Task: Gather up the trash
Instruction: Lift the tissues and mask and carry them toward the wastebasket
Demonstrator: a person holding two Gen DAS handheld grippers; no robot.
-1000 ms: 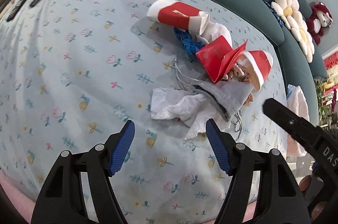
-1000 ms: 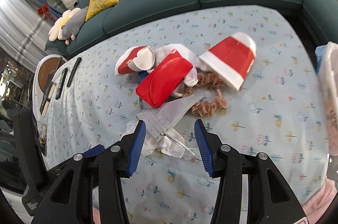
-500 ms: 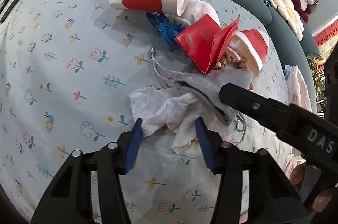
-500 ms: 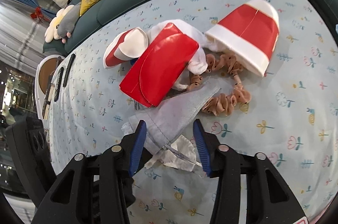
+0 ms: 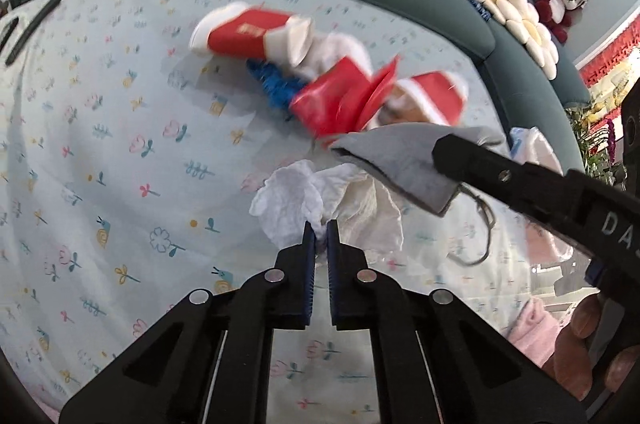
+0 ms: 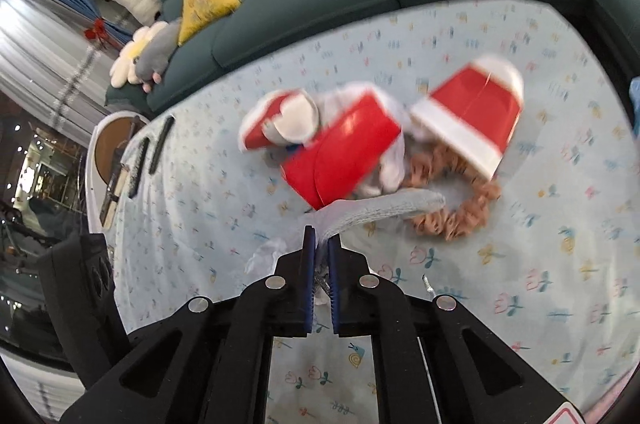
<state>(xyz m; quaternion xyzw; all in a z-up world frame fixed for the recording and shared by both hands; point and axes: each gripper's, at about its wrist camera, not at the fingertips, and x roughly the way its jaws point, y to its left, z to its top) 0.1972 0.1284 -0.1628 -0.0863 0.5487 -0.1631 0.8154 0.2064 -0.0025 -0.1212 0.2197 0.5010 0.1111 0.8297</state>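
On the flowered tablecloth (image 5: 120,151), going from left to right, the left gripper (image 5: 320,236) is clamped on a crumpled white tissue (image 5: 296,199), whose folds bulge out above its blue pads. Its jaws have just been closing, with the tissue between them. Right of it, the right gripper (image 6: 321,244) is pinched on the edge of a grey drawstring pouch (image 6: 384,209); its jaws have likewise just been closing on the fabric. In the left wrist view the pouch (image 5: 404,163) hangs from that gripper just above the tissue, its mouth facing left. Behind them lies the rest of the litter: two red-and-white paper cups (image 6: 468,115), a red folded envelope (image 6: 344,151), a blue scrunchie (image 5: 276,87) and a tan one (image 6: 460,207), all blurred, so finer detail is uncertain.

The step in hand looks like bagging the first piece. Next, the pouch mouth probably needs holding open while the tissue is pushed inside.
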